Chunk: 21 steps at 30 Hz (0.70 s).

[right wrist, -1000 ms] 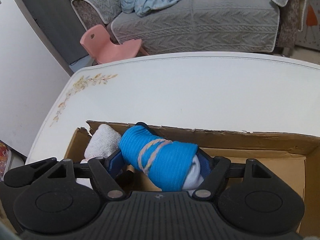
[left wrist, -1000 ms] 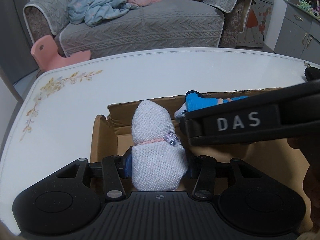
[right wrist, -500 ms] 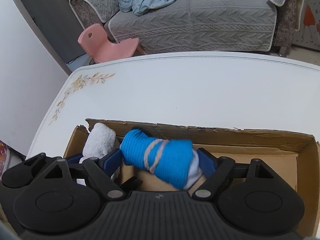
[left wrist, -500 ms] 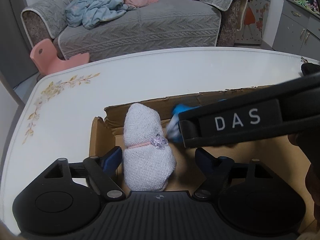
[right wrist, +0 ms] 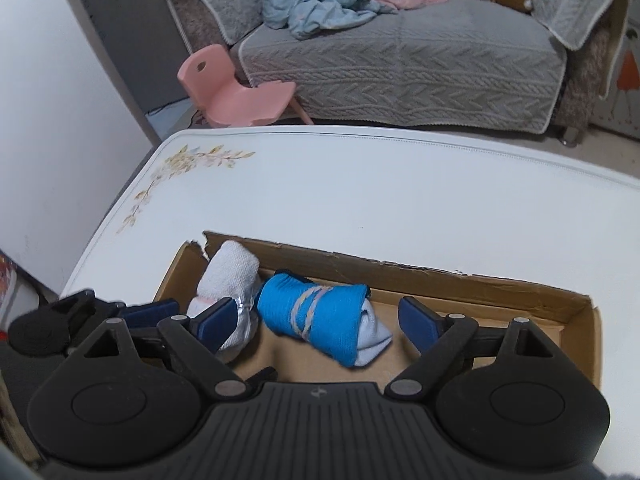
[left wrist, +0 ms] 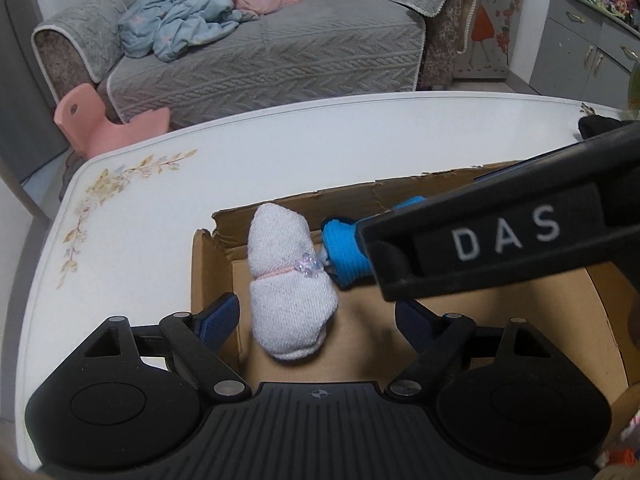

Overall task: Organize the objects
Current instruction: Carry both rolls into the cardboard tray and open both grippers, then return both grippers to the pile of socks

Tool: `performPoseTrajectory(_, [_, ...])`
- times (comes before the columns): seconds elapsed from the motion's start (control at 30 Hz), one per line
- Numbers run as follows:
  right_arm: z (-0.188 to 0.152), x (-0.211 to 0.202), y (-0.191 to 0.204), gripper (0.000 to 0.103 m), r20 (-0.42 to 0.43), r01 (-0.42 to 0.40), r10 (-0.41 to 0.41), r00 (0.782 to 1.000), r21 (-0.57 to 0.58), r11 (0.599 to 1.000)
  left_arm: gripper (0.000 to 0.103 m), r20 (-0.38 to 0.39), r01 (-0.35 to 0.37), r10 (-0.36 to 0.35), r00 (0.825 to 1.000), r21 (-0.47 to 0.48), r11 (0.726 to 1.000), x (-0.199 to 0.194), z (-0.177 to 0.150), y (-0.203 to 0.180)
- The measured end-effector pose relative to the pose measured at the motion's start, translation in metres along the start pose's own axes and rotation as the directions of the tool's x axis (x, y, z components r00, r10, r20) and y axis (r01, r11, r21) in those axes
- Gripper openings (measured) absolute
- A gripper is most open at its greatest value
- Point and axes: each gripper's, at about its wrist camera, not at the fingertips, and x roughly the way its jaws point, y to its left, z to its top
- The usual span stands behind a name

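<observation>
A white rolled sock bundle (left wrist: 290, 296) with a pink band lies at the left end of an open cardboard box (left wrist: 208, 276). A blue rolled sock bundle (right wrist: 324, 322) tied with string lies beside it on the right, touching or nearly so. My left gripper (left wrist: 316, 320) is open and empty, its fingers either side of the white bundle. My right gripper (right wrist: 324, 320) is open and empty, its fingers apart from the blue bundle; its body (left wrist: 500, 240) crosses the left wrist view and hides most of the blue bundle (left wrist: 346, 252) there.
The box (right wrist: 576, 320) sits on a white table (right wrist: 380, 192) with a floral corner print. Beyond the table stand a grey sofa (right wrist: 400, 52) with a blue blanket and a small pink chair (right wrist: 232, 92). Grey cabinets (left wrist: 592, 52) stand at the right.
Both grippers opened and let go of their bundles, which now lie in the box. Both grippers have drawn back and up a little.
</observation>
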Motion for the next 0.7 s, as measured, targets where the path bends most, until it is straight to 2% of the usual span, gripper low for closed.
performPoseTrajectory(0.2, [-0.004, -0.008, 0.007, 0.086, -0.023, -0.003, 0.002, 1.0, -0.044, 0.999, 0.089, -0.007, 0.017, -0.017, 1.0, 0.007, 1.0, -0.018, -0.005, 0.002])
performPoseTrajectory(0.47, [-0.019, -0.042, 0.013, 0.087, -0.012, -0.018, 0.017, 1.0, -0.077, 0.997, 0.089, -0.003, 0.037, -0.037, 0.999, -0.012, 0.999, -0.051, -0.019, 0.008])
performPoseTrajectory(0.6, [-0.035, -0.066, 0.015, 0.092, 0.01, -0.051, 0.052, 0.999, -0.097, 0.994, 0.099, 0.006, 0.042, -0.042, 0.999, 0.011, 0.999, -0.07, -0.035, 0.002])
performPoseTrajectory(0.7, [-0.053, -0.083, 0.015, 0.092, 0.012, -0.063, 0.065, 0.998, -0.124, 0.99, 0.099, 0.023, 0.048, -0.049, 0.999, 0.037, 0.998, -0.091, -0.054, -0.004])
